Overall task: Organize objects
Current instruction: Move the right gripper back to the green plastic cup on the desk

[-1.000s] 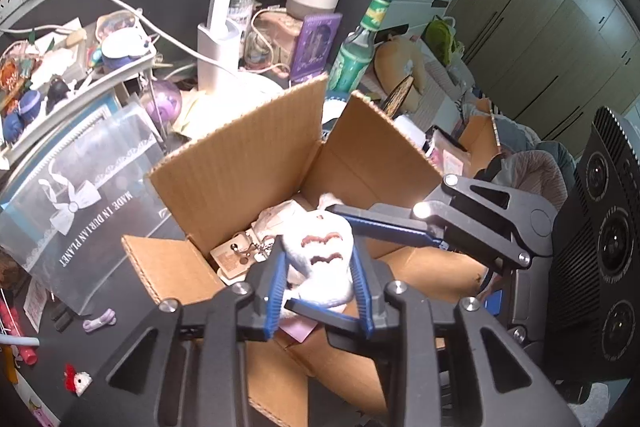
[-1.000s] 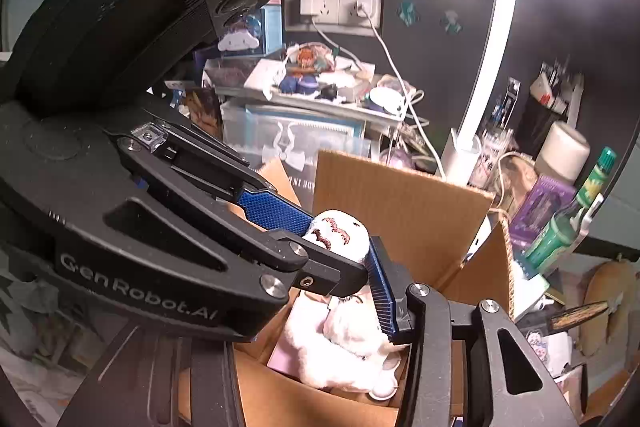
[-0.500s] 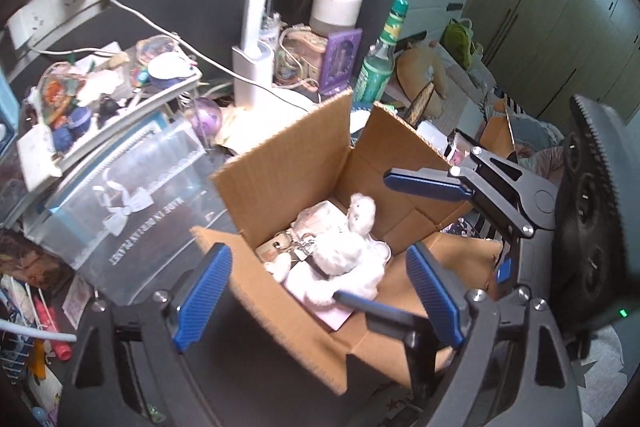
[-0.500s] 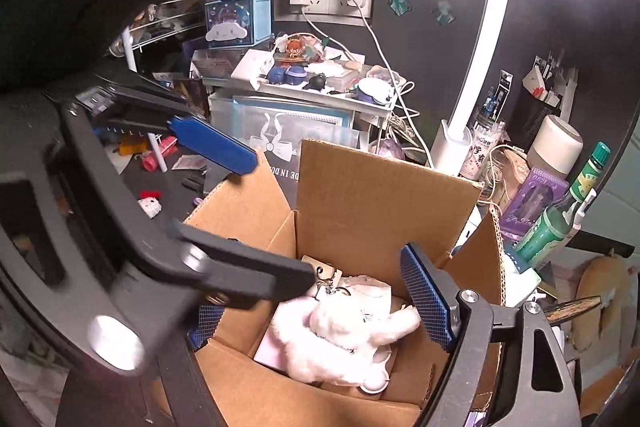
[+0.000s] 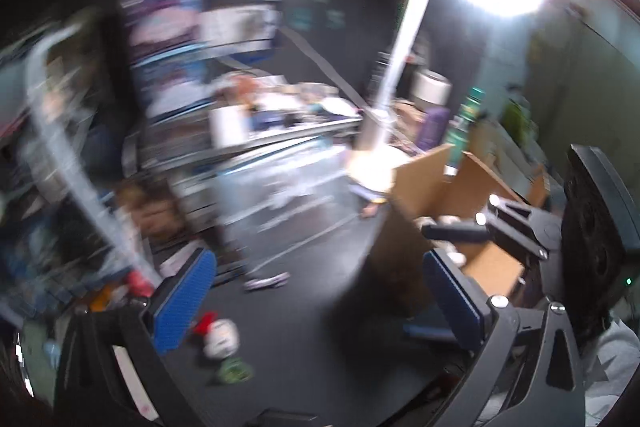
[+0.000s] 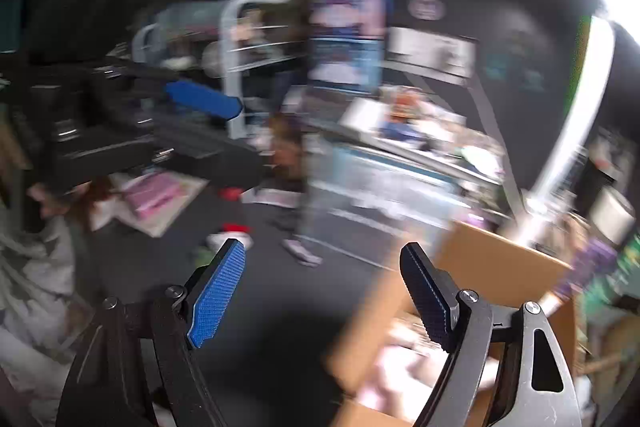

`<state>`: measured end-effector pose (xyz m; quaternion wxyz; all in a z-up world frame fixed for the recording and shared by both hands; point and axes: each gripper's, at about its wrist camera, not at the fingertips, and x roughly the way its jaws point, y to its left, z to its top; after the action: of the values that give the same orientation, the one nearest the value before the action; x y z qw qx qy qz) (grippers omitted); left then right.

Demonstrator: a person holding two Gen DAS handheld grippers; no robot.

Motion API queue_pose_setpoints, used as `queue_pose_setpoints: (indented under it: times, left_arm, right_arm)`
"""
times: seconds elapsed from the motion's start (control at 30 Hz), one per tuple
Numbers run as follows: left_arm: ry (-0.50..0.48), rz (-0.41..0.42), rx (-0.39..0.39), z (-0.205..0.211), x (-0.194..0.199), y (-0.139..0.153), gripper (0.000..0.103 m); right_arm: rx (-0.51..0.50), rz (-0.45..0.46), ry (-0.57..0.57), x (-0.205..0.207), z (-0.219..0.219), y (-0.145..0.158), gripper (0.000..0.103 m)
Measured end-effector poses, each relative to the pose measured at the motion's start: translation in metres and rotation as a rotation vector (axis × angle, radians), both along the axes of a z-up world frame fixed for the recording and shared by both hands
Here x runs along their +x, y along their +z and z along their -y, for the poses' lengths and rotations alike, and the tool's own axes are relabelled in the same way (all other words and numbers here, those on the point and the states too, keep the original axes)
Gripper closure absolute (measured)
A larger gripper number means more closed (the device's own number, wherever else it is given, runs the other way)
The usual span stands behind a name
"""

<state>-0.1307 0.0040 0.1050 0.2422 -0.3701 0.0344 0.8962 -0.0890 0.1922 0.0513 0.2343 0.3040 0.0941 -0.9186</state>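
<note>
Both views are motion-blurred. My left gripper (image 5: 316,287) is open and empty above the dark table. The cardboard box (image 5: 436,183) now lies to its right. A small white and red toy (image 5: 219,335) lies on the table just by the left finger. My right gripper (image 6: 320,287) is open and empty, left of the box (image 6: 480,267). A pale blur inside the box (image 6: 400,371) is likely the white plush toy. The same small toy (image 6: 232,233) lies beyond the right gripper's left finger. My left gripper also shows in the right wrist view (image 6: 192,115).
A white lamp post (image 5: 400,67) with a bright head stands behind the box. A cluttered shelf (image 5: 280,123) and a clear plastic case (image 5: 288,179) run along the back. A green bottle (image 5: 464,123) stands beside the box. Pink papers (image 6: 156,195) lie at left.
Both grippers let go of the white plush toy, left it in the box, opened wide, and have swung quickly left away from the box toward the table's left side.
</note>
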Motion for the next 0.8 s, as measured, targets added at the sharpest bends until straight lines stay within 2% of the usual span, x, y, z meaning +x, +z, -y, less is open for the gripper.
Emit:
queue_pose_setpoints:
  times: [0.1, 0.23, 0.37, 0.5, 0.67, 0.77, 0.8]
  left_arm:
    - [0.097, 0.009, 0.029, 0.047, 0.009, -0.019, 0.001]
    - [0.181, 0.032, 0.051, 0.091, 0.021, -0.047, 0.001]
    - [0.227, 0.066, 0.071, 0.12, 0.033, -0.082, 0.001]
    - [0.262, 0.108, 0.07, 0.132, 0.035, -0.112, 0.001]
    - [0.27, 0.141, 0.082, 0.141, 0.037, -0.133, 0.001]
    - [0.273, 0.149, 0.08, 0.144, 0.036, -0.137, 0.001]
    - [0.273, 0.151, 0.081, 0.144, 0.036, -0.136, 0.001]
  right_arm:
    - [-0.018, 0.049, 0.108, -0.006, 0.04, -0.01, 0.025]
    - [-0.039, 0.118, 0.208, -0.016, 0.085, -0.037, 0.026]
    - [-0.054, 0.249, 0.249, -0.04, 0.118, -0.085, 0.027]
    - [-0.051, 0.371, 0.248, -0.064, 0.137, -0.142, 0.039]
    - [-0.025, 0.402, 0.268, -0.082, 0.157, -0.186, 0.053]
    - [-0.023, 0.361, 0.278, -0.087, 0.164, -0.19, 0.055]
    - [-0.025, 0.358, 0.278, -0.089, 0.165, -0.191, 0.059]
